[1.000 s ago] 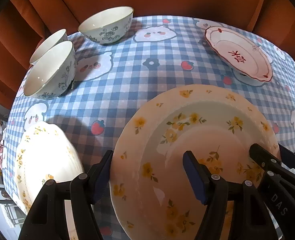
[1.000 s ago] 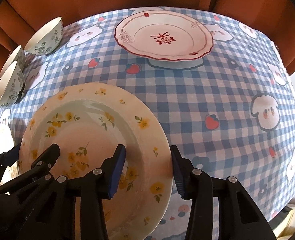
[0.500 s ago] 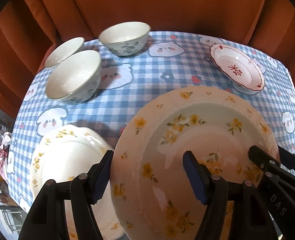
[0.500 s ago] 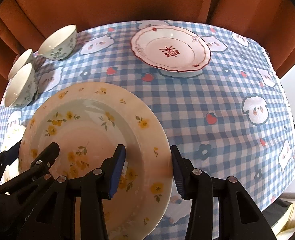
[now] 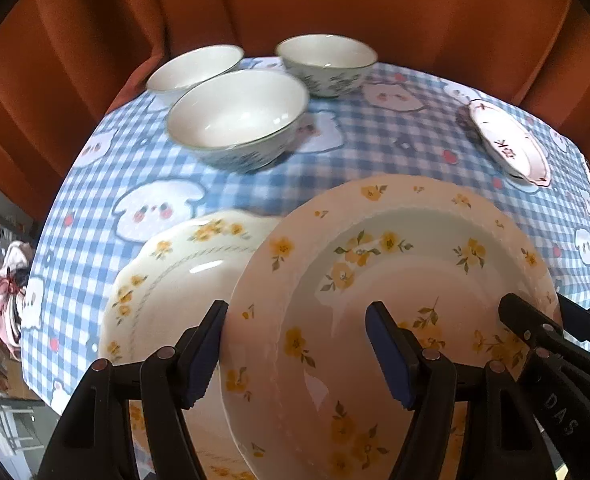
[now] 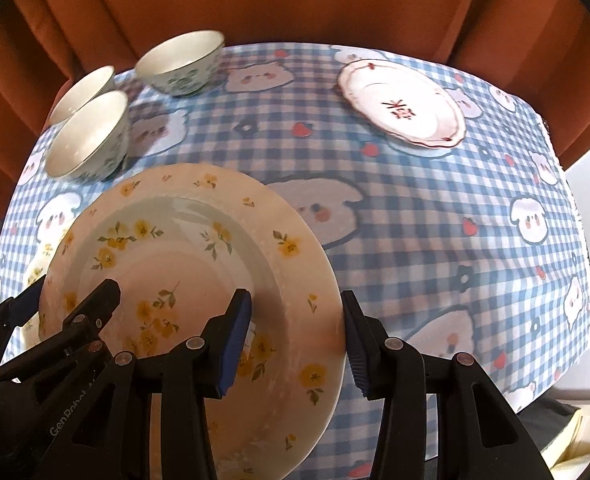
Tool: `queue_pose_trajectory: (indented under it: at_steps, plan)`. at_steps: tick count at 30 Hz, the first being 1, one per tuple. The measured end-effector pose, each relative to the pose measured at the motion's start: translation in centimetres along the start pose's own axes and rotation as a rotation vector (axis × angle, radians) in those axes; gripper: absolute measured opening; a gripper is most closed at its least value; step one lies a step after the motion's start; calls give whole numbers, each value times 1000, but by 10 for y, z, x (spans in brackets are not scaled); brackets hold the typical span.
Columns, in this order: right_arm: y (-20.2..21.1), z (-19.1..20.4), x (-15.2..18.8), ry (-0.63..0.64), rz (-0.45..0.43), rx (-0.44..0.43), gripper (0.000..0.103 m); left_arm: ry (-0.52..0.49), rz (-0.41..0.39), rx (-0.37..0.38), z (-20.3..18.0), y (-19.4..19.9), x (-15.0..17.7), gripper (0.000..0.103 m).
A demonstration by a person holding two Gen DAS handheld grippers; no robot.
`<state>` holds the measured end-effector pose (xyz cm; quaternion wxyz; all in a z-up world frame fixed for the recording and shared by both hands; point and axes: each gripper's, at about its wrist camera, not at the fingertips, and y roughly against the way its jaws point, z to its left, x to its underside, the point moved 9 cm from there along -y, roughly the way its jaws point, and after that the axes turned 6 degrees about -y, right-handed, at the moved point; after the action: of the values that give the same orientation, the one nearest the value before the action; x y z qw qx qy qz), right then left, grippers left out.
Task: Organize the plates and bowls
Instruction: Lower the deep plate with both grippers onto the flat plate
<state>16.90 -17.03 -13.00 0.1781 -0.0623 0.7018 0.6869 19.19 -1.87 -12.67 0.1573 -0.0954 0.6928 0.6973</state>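
Note:
Both grippers hold one large cream plate with yellow flowers [image 5: 395, 280] [image 6: 191, 264] above the table. My left gripper [image 5: 299, 348] is shut on its left rim. My right gripper [image 6: 295, 344] is shut on its right rim. Below the held plate, to the left, a scalloped yellow-flower plate [image 5: 175, 280] lies on the cloth. Three white bowls with blue patterns [image 5: 239, 116] [image 6: 91, 140] stand at the back left. A red-rimmed plate [image 5: 511, 144] [image 6: 403, 104] sits at the back right.
The table has a blue checked cloth [image 6: 435, 220] with cartoon figures. Orange curtains [image 5: 335, 0] hang close behind it. The table's right edge [image 6: 575, 240] and left edge [image 5: 43, 264] drop off to the floor.
The held plate has risen and moved left, now partly over the scalloped plate. The bowls have come nearer the middle of the left view. Both grips are unchanged.

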Motion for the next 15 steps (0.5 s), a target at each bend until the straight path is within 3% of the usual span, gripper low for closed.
queue_pose_trajectory:
  at_steps: [15]
  plan:
    - [-13,65,16,62,24,14,48,50,57,24,60,-18,29,71]
